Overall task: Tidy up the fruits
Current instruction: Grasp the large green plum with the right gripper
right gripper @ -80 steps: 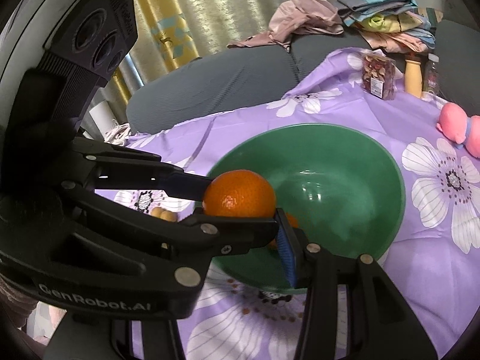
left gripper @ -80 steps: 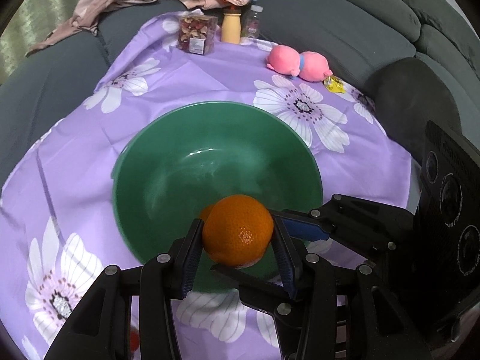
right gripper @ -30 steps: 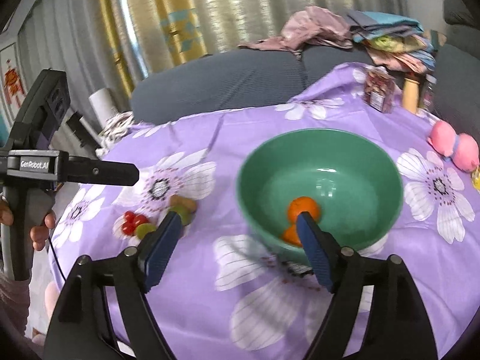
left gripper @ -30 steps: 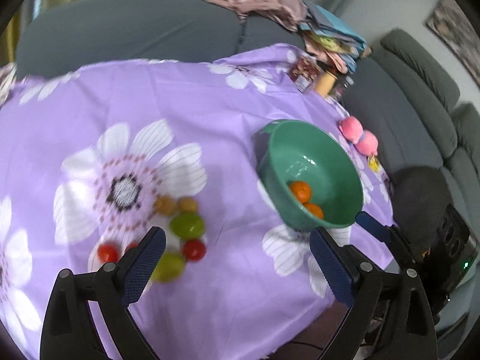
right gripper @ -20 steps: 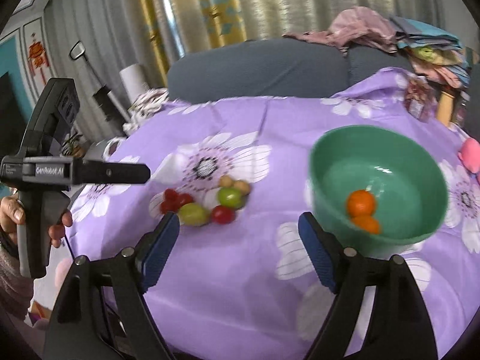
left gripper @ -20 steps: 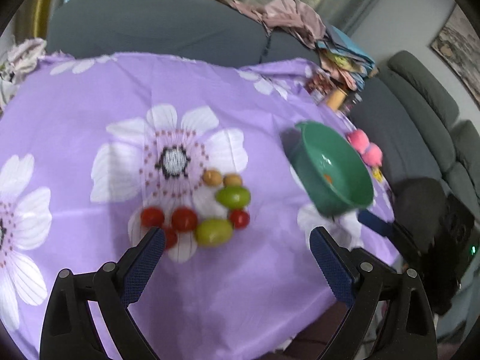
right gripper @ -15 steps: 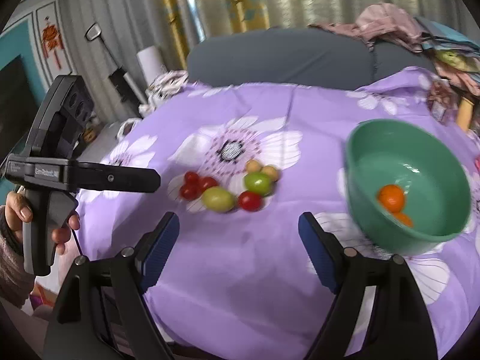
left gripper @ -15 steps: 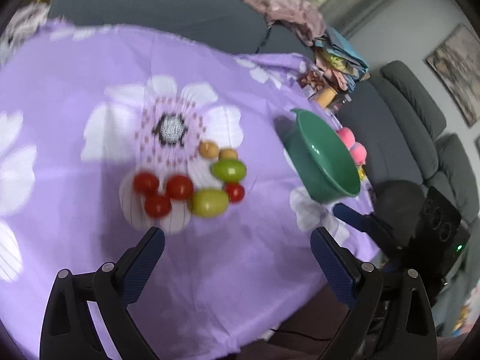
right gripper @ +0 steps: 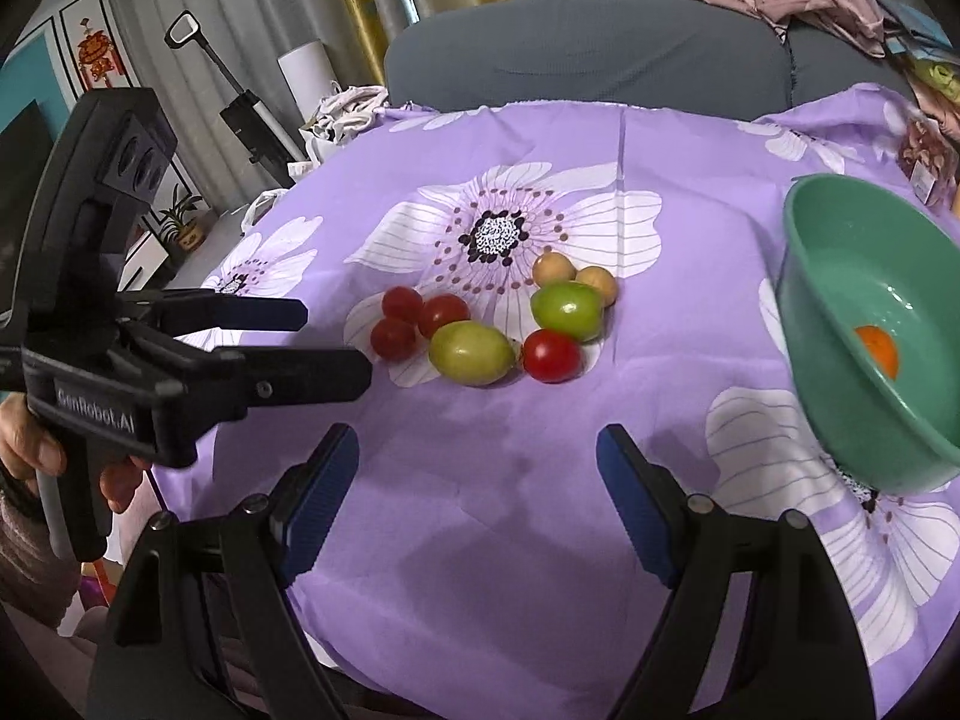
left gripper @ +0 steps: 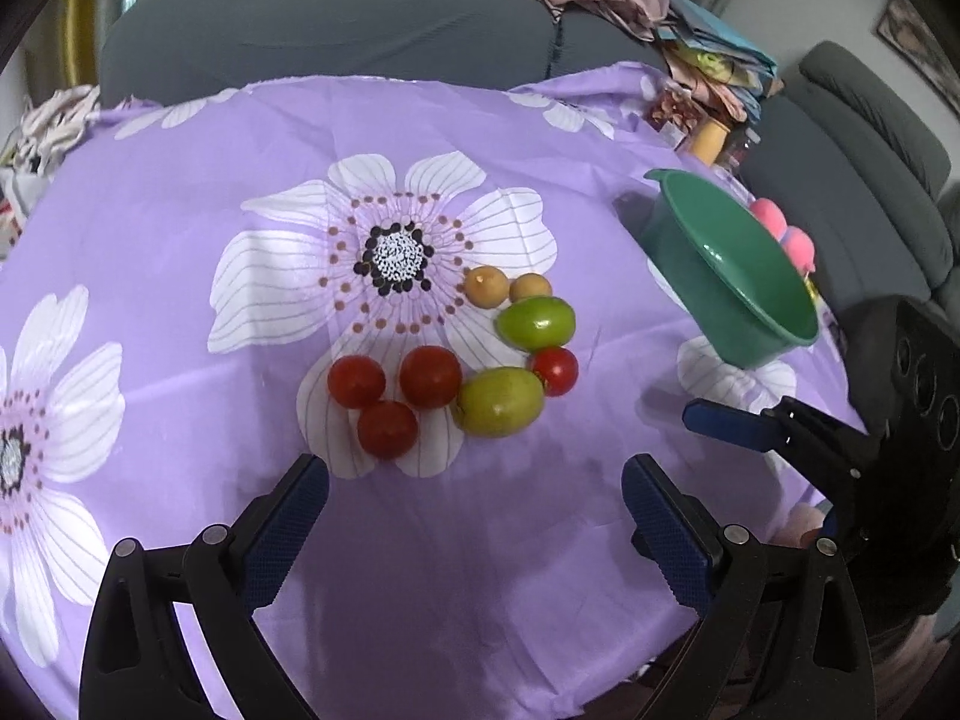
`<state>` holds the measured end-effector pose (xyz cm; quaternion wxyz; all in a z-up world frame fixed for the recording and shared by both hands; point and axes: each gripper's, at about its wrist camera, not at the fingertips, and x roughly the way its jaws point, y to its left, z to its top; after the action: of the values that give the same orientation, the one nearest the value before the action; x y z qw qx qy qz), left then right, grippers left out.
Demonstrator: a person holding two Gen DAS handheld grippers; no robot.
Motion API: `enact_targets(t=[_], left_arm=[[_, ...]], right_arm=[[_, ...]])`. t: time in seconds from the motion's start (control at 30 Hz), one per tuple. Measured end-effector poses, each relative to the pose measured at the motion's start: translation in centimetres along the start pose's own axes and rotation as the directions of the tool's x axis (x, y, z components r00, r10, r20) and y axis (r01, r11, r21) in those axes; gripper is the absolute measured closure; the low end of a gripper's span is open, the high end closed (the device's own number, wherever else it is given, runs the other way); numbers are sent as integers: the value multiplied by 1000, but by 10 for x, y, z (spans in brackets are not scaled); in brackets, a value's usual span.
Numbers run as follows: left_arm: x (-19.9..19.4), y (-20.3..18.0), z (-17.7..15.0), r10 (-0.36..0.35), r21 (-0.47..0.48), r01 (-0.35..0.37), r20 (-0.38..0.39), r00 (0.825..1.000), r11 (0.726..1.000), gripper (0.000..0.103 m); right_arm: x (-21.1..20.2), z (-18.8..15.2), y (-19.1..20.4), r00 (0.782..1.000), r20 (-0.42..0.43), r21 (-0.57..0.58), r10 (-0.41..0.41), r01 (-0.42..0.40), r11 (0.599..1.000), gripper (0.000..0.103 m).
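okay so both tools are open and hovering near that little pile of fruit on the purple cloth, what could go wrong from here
1. The fruits lie bunched and touching: closing on the near green fruit could knock the red tomato beside it and set it rolling.
2. The left tool and right tool are close together near one small cluster, so they might collide.
3. The green bowl sits off to one side, so a loosely held fruit may drop on the way.

From my left gripper (left gripper: pixel 474 516), bare purple cloth (left gripper: pixel 480 570) lies open up to the fruit cluster (left gripper: pixel 474 354). The fruits touch one another, leaving little room between them. The green bowl (left gripper: pixel 738 300) blocks the right, and my right gripper (left gripper: pixel 774 426) crowds that near corner.
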<state>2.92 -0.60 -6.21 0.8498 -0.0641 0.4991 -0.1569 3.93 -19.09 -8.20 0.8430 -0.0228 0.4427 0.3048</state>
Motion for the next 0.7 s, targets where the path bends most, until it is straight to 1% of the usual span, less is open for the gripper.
enact_targets(t=[0.07, 0.27, 0.47, 0.6, 0.63, 0.67, 0.7], left_arm=[[2, -1, 1, 18, 17, -18, 3, 1000, 1000, 5], [7, 1, 4, 5, 26, -5, -4, 1000, 1000, 5], [15, 5, 7, -63, 8, 63, -28, 998, 998, 5], [21, 4, 9, -104, 8, 105, -46, 993, 994, 5], [22, 3, 9, -114, 9, 115, -48, 992, 993, 7], [23, 2, 10, -124, 9, 125, -52, 991, 992, 9], [24, 1, 11, -142, 12, 143, -58, 988, 990, 15]], right_arm=[[4, 2, 0, 1000, -8, 0, -1, 1, 1000, 21], [13, 7, -1, 1000, -25, 0, 3, -3, 1000, 21], [26, 11, -2, 999, -49, 4, 10, -10, 1000, 21], [36, 13, -3, 997, -69, 3, 17, -16, 1000, 23], [39, 14, -4, 997, -75, 5, 20, -19, 1000, 24], [41, 14, -4, 997, -80, 5, 24, -24, 1000, 27], [42, 14, -4, 996, -83, 5, 30, -29, 1000, 30]])
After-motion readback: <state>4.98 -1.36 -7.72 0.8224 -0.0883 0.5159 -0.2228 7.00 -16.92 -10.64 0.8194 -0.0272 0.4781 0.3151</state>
